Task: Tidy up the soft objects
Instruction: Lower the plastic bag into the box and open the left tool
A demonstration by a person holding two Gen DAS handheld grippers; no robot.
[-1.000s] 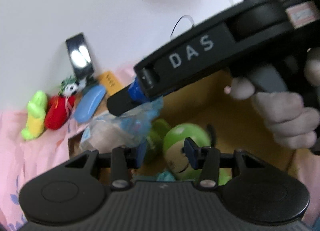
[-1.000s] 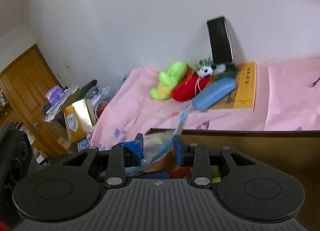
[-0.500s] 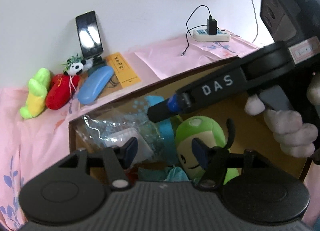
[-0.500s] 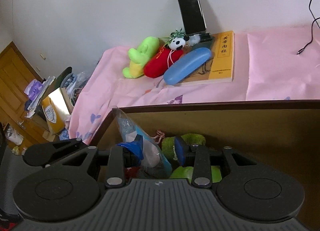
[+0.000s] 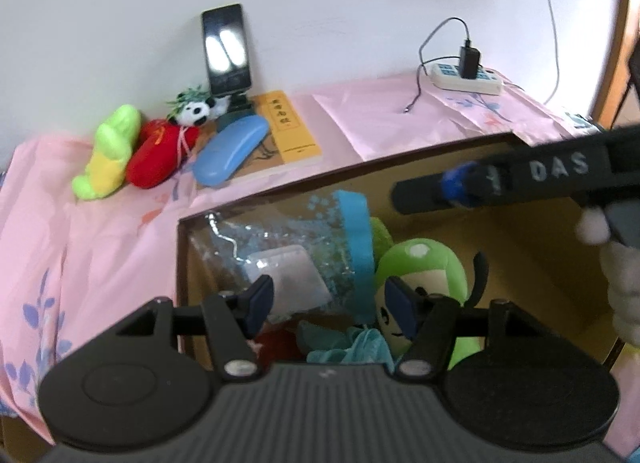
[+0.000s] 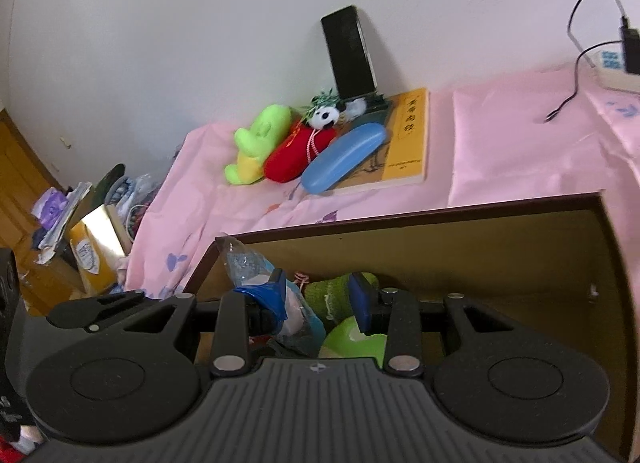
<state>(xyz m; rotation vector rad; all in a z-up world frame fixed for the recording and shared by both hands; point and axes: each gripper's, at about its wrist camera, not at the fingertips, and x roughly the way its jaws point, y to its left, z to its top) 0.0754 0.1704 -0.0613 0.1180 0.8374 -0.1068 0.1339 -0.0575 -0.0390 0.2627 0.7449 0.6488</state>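
A clear plastic bag point(image 5: 288, 247) with a blue band lies in the open brown drawer point(image 5: 280, 191), beside a green plush toy point(image 5: 424, 267). My left gripper point(image 5: 328, 303) hovers open above them, its pads touching neither. The right gripper point(image 6: 318, 297) is also open over the drawer, with the bag point(image 6: 248, 263) and the green plush point(image 6: 352, 339) lying below its pads. From the left wrist view the right gripper point(image 5: 424, 191) reaches in from the right, held by a gloved hand point(image 5: 616, 263). A green-yellow plush point(image 5: 108, 151), a red plush point(image 5: 160, 155) and a small panda point(image 5: 196, 111) rest on the pink cloth.
Behind the drawer, on the pink cloth point(image 5: 380, 119), lie a blue glasses case point(image 5: 230, 151), a yellow book point(image 5: 292, 127), a phone point(image 5: 226, 51) propped against the wall and a power strip point(image 5: 468, 79) with a cable. Clutter point(image 6: 88, 223) sits on the floor to the left.
The right gripper let go of the plastic bag, which dropped into the drawer. It then drew back to the right. The left jaws spread wider.
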